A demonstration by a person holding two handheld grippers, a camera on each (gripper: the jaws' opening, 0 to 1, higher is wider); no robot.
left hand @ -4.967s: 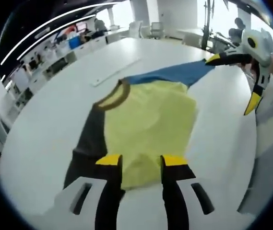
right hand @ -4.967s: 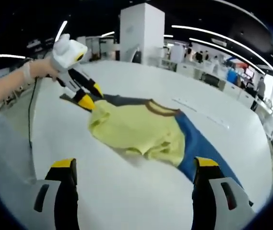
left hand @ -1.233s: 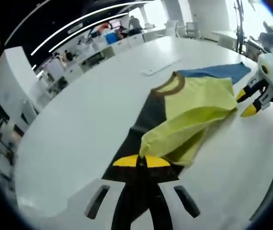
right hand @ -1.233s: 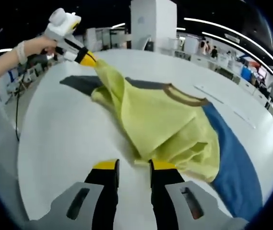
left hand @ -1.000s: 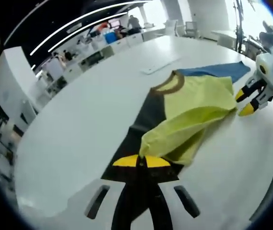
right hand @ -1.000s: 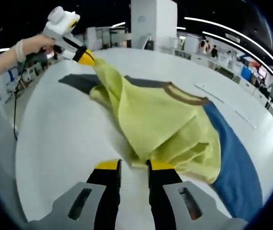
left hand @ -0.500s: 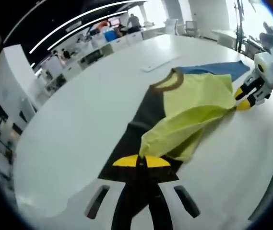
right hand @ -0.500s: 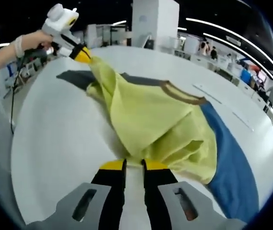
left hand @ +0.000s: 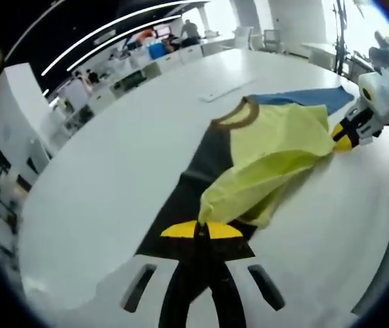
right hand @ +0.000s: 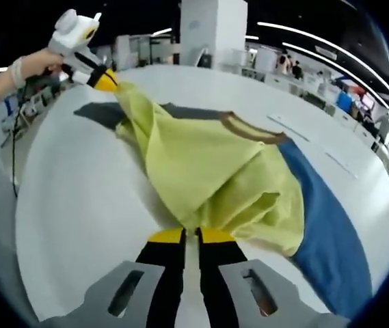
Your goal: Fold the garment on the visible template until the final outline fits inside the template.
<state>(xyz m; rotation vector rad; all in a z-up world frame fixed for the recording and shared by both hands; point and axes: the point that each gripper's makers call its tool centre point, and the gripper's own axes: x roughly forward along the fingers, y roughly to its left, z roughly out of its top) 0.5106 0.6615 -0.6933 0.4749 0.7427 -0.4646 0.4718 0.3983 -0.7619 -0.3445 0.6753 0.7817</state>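
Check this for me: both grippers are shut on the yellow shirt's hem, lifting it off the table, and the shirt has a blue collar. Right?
Not the collar. The right gripper view shows the shirt has a brown collar; blue is one sleeve. The rest holds: left gripper and right gripper are both shut on its hem.

Left gripper view: set low over the white surface [left hand: 78, 205], looking along its own tongs [left hand: 202, 229] and down the garment [left hand: 269, 160] toward the right tongs [left hand: 342, 141] at the far end. Right gripper view: the opposite station, close over the garment [right hand: 208, 171], facing back toward the left tongs [right hand: 105, 80] (held up at upper left). Shared ground: the garment, the surface, and each other's tongs.
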